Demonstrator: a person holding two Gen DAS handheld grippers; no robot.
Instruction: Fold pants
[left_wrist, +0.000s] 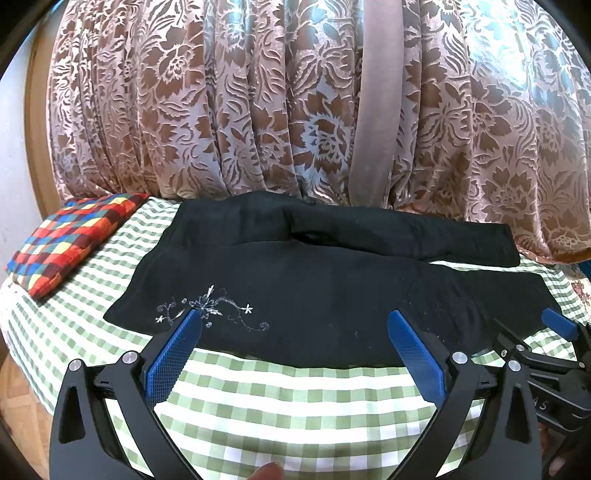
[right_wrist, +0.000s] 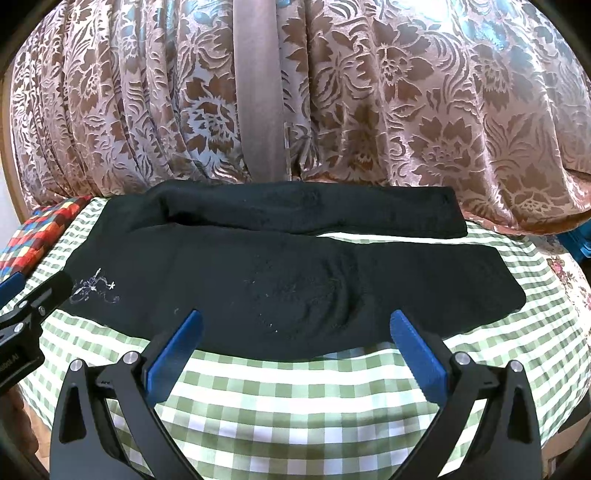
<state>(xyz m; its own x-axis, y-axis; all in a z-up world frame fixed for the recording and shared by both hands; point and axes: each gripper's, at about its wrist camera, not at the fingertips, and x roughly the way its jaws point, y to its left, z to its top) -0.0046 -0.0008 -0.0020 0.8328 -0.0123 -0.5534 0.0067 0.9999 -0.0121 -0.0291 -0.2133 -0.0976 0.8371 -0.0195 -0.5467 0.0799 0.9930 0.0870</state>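
Black pants (left_wrist: 314, 280) with white floral embroidery (left_wrist: 212, 310) lie spread flat on a green-and-white checked cloth (left_wrist: 280, 402), waist at the left, both legs running right. They also show in the right wrist view (right_wrist: 280, 280). My left gripper (left_wrist: 295, 321) is open and empty, its blue fingertips over the pants' near edge by the embroidery. My right gripper (right_wrist: 295, 323) is open and empty over the near edge of the nearer leg. The right gripper also shows at the right of the left wrist view (left_wrist: 557, 325).
A multicoloured checked cushion (left_wrist: 70, 243) lies at the left of the bed. A brown floral curtain (left_wrist: 295, 103) hangs right behind the far edge. The checked cloth (right_wrist: 295, 406) spreads in front of the pants. A floral fabric (right_wrist: 565, 273) shows at the right.
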